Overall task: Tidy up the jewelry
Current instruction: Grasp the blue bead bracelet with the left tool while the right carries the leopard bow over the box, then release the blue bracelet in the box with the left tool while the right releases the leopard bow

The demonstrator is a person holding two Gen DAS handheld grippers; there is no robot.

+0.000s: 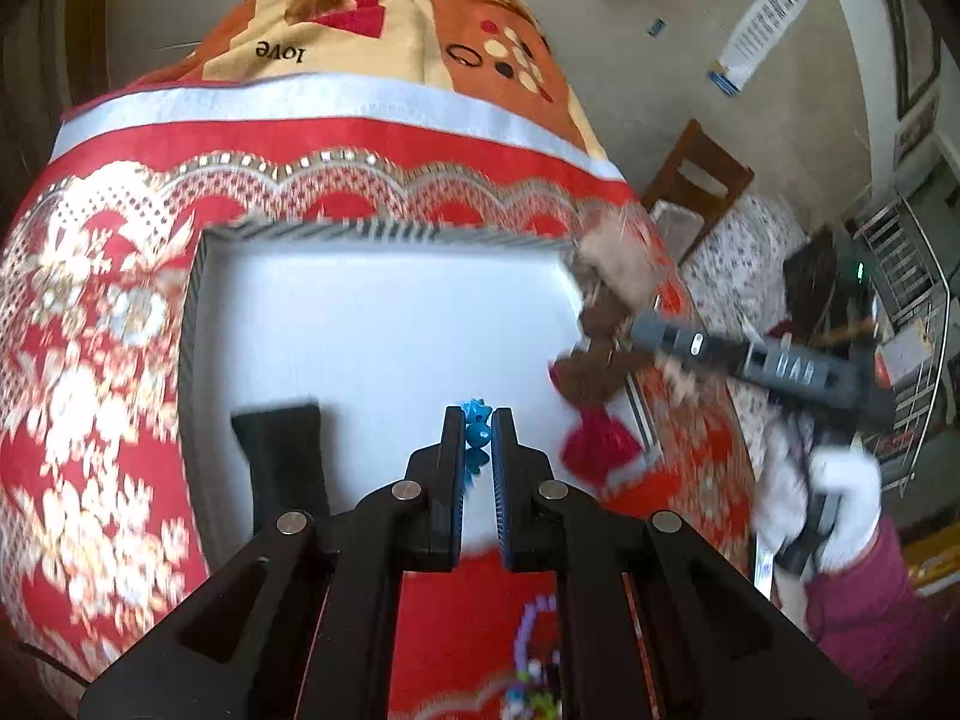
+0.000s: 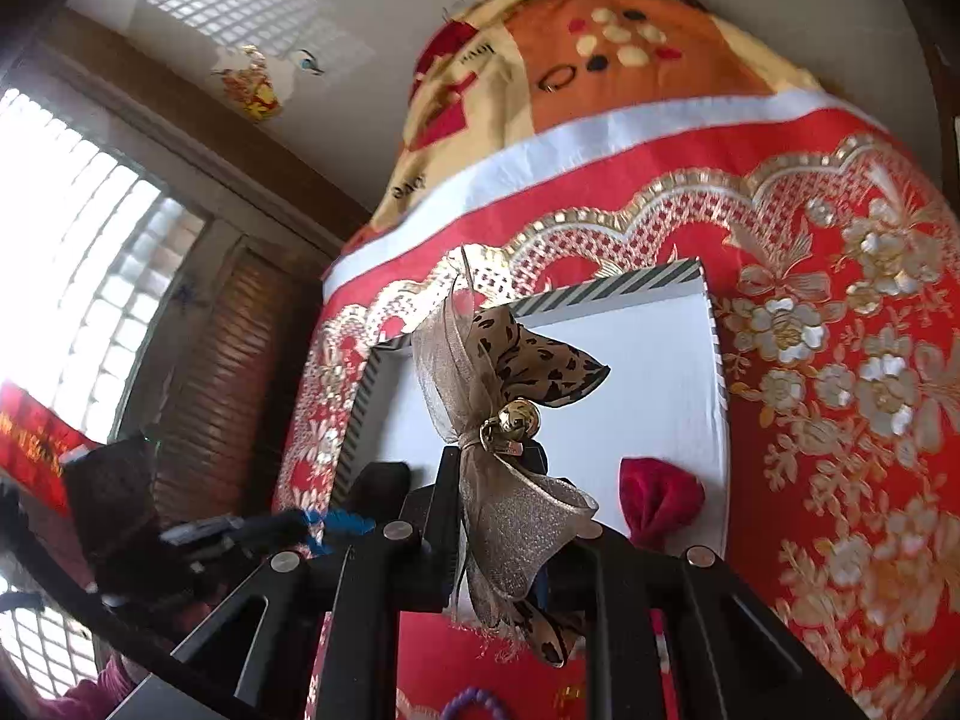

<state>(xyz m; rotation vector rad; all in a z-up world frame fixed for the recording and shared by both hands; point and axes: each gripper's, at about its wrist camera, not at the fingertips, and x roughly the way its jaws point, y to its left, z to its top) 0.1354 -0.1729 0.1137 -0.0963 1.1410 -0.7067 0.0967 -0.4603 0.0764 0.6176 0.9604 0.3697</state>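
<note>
The left gripper (image 1: 478, 429) pinches a small blue spiky bead ornament (image 1: 476, 434) above the near edge of the white striped-rim box (image 1: 372, 324). The right gripper (image 2: 498, 468) clamps a leopard-print gauze bow with gold bell (image 2: 504, 414) over the box's near edge, beside a red velvet bow (image 2: 660, 501) lying inside.

Velvet bow (image 2: 660, 501) inside tray (image 2: 717, 348)

The blanket (image 1: 336, 18) bears the printed word "love", upside down.

From my left camera I see a beige floor (image 1: 630, 60) with a wooden chair (image 1: 699, 171) and a metal rack (image 1: 918, 312) by the wall. My right camera shows a bright gridded window (image 2: 72, 252) beside a brown louvered door (image 2: 222, 372).
</note>
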